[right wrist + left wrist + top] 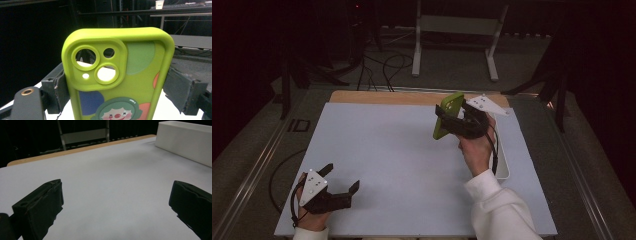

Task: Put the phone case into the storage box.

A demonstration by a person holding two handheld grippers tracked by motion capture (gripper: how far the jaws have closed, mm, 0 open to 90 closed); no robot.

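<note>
phone case (140, 82): matt rubbery plastic | table (387, 165): smooth matt, wood edge

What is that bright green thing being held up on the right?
Look to the far right of the white table, above the white tray. There the right tool clamps a phone case: lime green, empty camera cut-outs, a cartoon clown printed below.

Left gripper (116, 205) hangs low over the white table (107, 177), jaws spread wide, bare surface between them. A white box (186, 141) sits far right. Wooden edge (80, 148) runs along the back, a metal stand (83, 133) behind.
</note>
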